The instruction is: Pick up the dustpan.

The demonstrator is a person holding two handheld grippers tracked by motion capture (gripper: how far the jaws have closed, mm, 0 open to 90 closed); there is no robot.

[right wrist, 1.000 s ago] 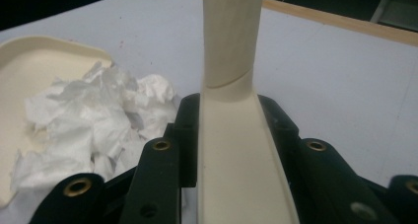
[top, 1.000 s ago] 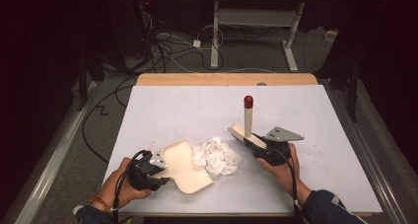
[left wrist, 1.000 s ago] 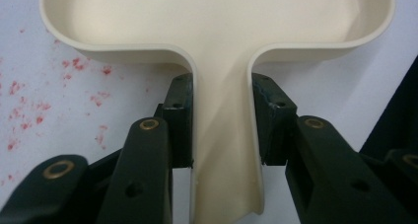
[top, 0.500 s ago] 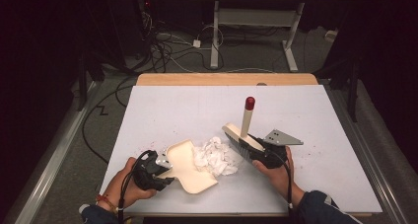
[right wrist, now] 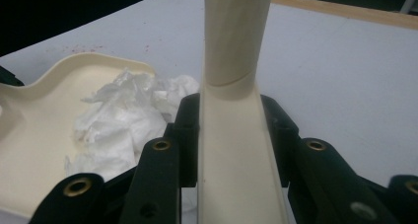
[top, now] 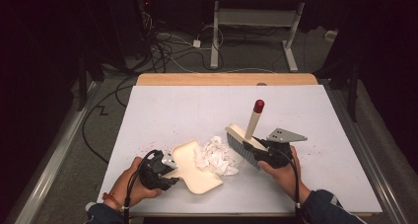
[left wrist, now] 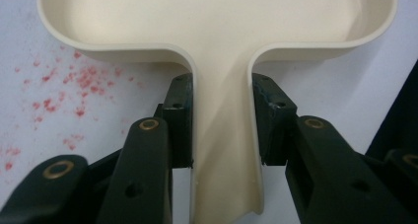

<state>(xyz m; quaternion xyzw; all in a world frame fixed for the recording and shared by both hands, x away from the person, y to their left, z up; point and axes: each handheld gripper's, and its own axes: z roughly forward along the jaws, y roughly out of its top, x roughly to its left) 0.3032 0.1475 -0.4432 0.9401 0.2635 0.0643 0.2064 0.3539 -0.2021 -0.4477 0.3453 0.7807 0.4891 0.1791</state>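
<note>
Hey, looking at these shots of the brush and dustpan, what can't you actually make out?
- High view: the crumpled paper hides the dustpan lip, so whether the wad is fully inside is unclear.
- High view: the left gripper pads are covered by its body and the hand.
- Right gripper view: the brush bristles lie below the frame edge; the handle top is cut off.
- Left gripper view: the dustpan's far end is cut off.

In the right gripper view the brush (right wrist: 236, 135) handle runs off the top edge, its bristles hidden below. In the left gripper view the dustpan (left wrist: 217, 17) is cut off at the far edge. The crumpled paper (top: 215, 156) hides the pan's right lip.
</note>
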